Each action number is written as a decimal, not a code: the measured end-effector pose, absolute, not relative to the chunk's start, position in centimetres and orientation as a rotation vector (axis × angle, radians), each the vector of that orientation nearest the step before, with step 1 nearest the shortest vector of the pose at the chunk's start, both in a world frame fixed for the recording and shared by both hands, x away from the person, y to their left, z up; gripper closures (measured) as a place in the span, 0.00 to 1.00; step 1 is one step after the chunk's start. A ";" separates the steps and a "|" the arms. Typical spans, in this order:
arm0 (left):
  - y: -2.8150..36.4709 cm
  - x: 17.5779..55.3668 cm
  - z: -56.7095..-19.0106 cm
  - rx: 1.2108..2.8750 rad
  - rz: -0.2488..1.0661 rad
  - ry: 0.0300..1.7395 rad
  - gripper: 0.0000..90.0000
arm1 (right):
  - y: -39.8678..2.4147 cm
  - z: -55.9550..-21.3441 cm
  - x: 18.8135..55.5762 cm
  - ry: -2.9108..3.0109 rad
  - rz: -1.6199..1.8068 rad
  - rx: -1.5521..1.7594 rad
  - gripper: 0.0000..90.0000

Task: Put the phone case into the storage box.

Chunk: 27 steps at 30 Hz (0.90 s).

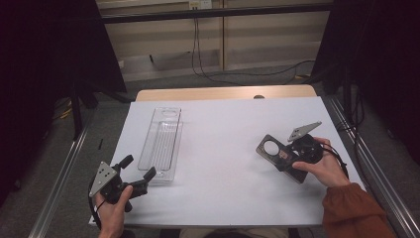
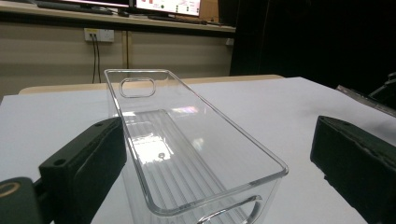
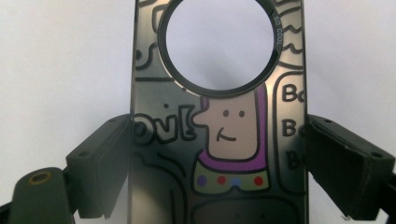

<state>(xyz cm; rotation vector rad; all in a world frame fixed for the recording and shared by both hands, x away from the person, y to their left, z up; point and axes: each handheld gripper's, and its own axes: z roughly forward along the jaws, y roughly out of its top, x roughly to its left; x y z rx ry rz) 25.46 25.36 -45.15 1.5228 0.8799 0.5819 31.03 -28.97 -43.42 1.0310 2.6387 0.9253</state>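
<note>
Right gripper: its two black fingers clamp the long edges of a dark flat card, one on each side, pads touching it. The card has a round hole in a ring at its far end and a cartoon figure printed between the fingers. Its long axis runs straight out from the fingers; in the high view the hole end points up-left toward the table's middle, and the card sits low over the white sheet. Whether it rests on the sheet, cannot tell.

Left gripper: fingers spread wide, nothing pinched. Between them stands the near end of a clear plastic tray; the left finger is just beside or against the tray's wall, contact unclear, and the right finger is well apart. The tray is empty, ribbed on the bottom, with a handle slot at each end. Its long axis runs away from the fingers toward the far table edge.

Card and tray lie well apart, with bare sheet between them. Beyond the table: cables down the wall.
</note>
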 end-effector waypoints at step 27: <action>25.7 25.4 -45.0 1.501 0.597 0.907 0.04 | -28.6 -42.9 30.1 2.489 1.284 0.964 0.14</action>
